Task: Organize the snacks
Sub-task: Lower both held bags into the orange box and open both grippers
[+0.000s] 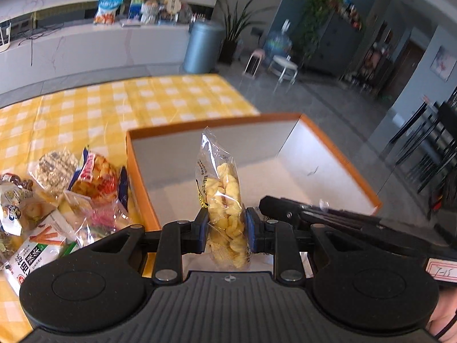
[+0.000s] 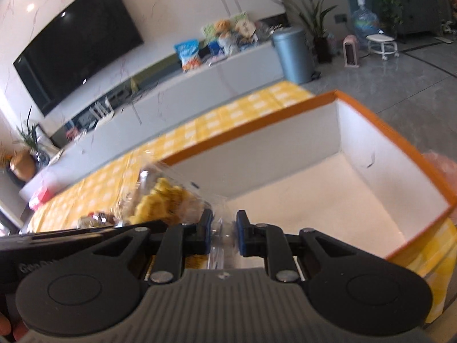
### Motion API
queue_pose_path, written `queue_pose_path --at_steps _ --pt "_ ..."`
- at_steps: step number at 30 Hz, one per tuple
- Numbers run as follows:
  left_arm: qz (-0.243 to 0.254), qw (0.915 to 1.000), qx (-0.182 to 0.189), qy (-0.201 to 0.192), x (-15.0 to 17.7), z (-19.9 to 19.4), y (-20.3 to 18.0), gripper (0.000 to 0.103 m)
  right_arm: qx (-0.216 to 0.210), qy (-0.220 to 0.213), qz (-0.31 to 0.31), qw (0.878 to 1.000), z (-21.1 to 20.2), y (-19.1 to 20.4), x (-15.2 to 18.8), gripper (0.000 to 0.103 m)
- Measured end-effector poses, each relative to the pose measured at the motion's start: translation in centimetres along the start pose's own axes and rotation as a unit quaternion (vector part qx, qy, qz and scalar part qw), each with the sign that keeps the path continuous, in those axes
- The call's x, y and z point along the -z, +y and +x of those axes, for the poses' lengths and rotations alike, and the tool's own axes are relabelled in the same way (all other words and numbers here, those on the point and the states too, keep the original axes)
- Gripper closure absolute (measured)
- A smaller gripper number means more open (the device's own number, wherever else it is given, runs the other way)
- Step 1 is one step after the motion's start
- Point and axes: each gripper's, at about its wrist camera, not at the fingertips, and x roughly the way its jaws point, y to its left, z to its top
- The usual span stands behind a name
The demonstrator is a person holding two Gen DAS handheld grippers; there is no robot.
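Observation:
My left gripper (image 1: 225,225) is shut on a clear bag of pale yellow puffed snacks (image 1: 222,188), held upright over the near edge of an open white box with an orange rim (image 1: 214,123). The right gripper (image 2: 224,228) is shut on a bit of clear plastic wrapper (image 2: 221,237); whether it belongs to the same bag I cannot tell. In the right wrist view the yellow snack bag (image 2: 162,197) hangs left of the pads, over the box's (image 2: 248,131) near corner. The box floor looks bare. The right gripper's body (image 1: 328,217) reaches in beside the bag from the right.
A pile of several snack packets (image 1: 85,177) lies left of the box on the yellow checked tablecloth (image 1: 114,105). Beyond the table are a white TV bench (image 1: 85,48), a grey bin (image 1: 201,45), plants and a stool. The box stands near the table's right edge.

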Motion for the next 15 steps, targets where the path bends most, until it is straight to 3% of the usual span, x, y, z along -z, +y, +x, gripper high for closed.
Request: queue_pose_path --at_steps 9,15 --pt "0.025 0.9985 -0.015 0.046 0.3 1.0 -0.1 0.073 -0.006 0.079 -0.003 0.997 3.5 -0.9 0.5 0.088" --pt "0.03 0.9979 -0.004 0.058 0.2 0.9 0.1 0.074 0.003 0.099 -0.021 0.995 3.5 -0.4 0.0 0.088"
